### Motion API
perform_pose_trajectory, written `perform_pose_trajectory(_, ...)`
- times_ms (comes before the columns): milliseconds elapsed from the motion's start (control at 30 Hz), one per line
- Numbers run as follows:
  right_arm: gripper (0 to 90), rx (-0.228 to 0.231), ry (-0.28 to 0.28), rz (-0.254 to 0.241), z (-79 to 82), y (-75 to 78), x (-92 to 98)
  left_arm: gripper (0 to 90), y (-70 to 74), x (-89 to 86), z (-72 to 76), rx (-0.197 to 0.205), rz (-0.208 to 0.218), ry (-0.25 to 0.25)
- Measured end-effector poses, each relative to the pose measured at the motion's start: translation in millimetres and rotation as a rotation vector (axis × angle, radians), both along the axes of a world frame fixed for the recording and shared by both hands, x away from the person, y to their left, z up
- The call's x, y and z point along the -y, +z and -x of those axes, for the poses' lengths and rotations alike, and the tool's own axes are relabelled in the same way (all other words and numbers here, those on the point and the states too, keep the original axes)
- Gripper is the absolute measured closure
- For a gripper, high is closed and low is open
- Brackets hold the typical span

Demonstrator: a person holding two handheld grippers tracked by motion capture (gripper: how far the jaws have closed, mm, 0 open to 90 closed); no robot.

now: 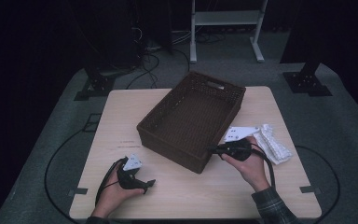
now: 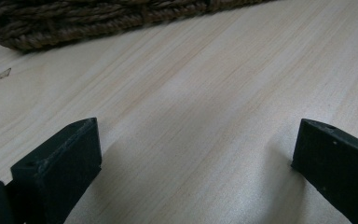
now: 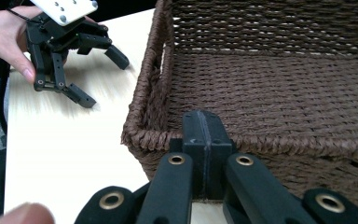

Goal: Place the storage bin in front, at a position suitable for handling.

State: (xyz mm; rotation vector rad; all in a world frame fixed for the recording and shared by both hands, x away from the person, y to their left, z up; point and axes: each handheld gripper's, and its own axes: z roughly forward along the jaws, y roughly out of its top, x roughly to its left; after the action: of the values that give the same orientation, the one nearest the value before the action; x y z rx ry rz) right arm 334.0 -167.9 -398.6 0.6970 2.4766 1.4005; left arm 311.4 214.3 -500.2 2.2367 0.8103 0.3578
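A person's right gripper (image 3: 204, 135), jaws pressed together and empty, noses against the near rim of the woven basket (image 1: 193, 119) at the tabletop (image 1: 121, 112) centre, risking a shove. The left gripper (image 1: 140, 181) rests wide open. The high view alone reveals a white cloth (image 1: 272, 142) beside the basket.

Both grippers are black, each topped by a pale 3-cornered plate with small holes. The right gripper (image 3: 204, 140) has brass-coloured pivot pins. The right forearm wears a plaid sleeve (image 1: 272, 205).
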Motion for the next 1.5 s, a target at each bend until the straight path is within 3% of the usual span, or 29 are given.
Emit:
perform_pose_trajectory(400, 89.9, 0.000, 0.023, -0.004, -2.8, -0.4, -12.0, 0.1, 0.0, 0.0, 0.0, 0.001, 0.000, 0.000)
perform_pose_trajectory(600, 89.8, 0.006, 0.005, -0.028, 0.5, 2.7, -0.2, 0.1, 0.0, 0.0, 0.0, 0.000, -0.001, 0.000)
perform_pose_trajectory(833, 84.6, 0.010, -0.045, -0.014, 5.5, -1.9, 18.0, 0.1, -0.1, 0.0, 0.0, 0.001, 0.000, 0.000)
perform_pose_trajectory(1033, 72.2, 0.001, -0.113, 0.014, 11.1, -15.5, 36.2, 0.1, -0.1, 0.0, 0.0, 0.002, -0.001, 0.000)
perform_pose_trajectory(1067, 66.6, -0.005, -0.132, 0.021, 13.1, -20.5, 42.1, 0.1, -0.2, 0.3, 0.1, 0.001, 0.004, 0.003)
perform_pose_trajectory(1300, 54.4, -0.042, -0.172, 0.027, 21.1, -39.3, 58.1, 0.1, -0.2, 0.2, 0.0, 0.003, 0.003, 0.001)
perform_pose_trajectory(1500, 38.9, -0.083, -0.202, 0.078, 30.9, -65.5, 70.4, 0.1, -0.2, 0.2, 0.0, 0.004, 0.003, 0.001)
